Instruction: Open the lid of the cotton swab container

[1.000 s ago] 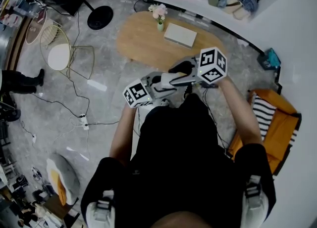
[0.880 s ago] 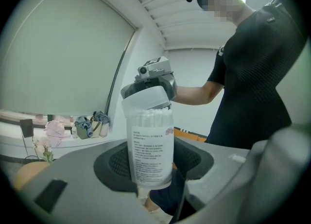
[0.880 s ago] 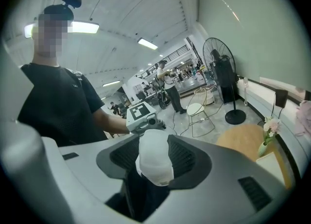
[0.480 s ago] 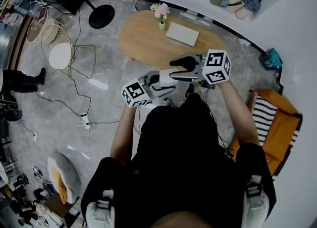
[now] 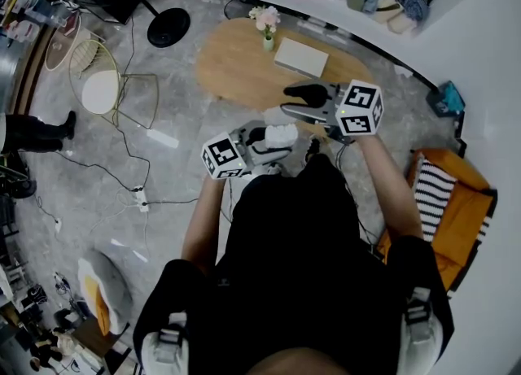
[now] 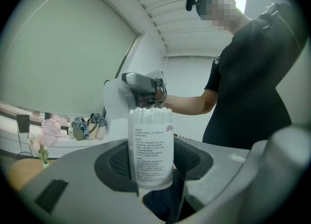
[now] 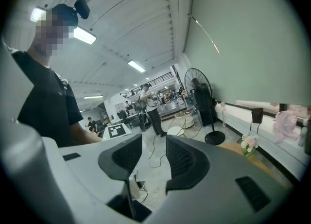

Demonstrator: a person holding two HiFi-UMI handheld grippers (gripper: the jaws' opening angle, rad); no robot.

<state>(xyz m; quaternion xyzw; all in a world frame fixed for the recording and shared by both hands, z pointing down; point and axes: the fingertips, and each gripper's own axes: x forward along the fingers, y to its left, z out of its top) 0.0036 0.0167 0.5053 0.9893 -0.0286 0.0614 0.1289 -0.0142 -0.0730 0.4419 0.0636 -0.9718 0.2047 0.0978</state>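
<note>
The cotton swab container [image 6: 151, 150] is a clear tube with a printed label. It stands upright between the pads of my left gripper [image 6: 154, 163], which is shut on its lower part. White swab tips show at its top and I see no lid over them. In the head view the container [image 5: 283, 131] sits at the left gripper [image 5: 273, 144] in front of the person's chest. My right gripper [image 5: 291, 98] hangs just beyond it and apart from it. Its jaws have just been closing, and nothing shows in the narrow gap between them [image 7: 148, 155]. It also appears behind the container as the right gripper [image 6: 141, 84].
An oval wooden table [image 5: 236, 72] lies ahead with a flower vase [image 5: 266, 25] and a flat white box [image 5: 301, 58]. An orange seat [image 5: 456, 211] is at the right, a wire chair [image 5: 98, 80] and a fan base [image 5: 168, 26] at the left. Cables cross the floor.
The right gripper's jaws swung up in the picture, off the container and toward the table. The container's white top now shows. The left gripper stayed put.
</note>
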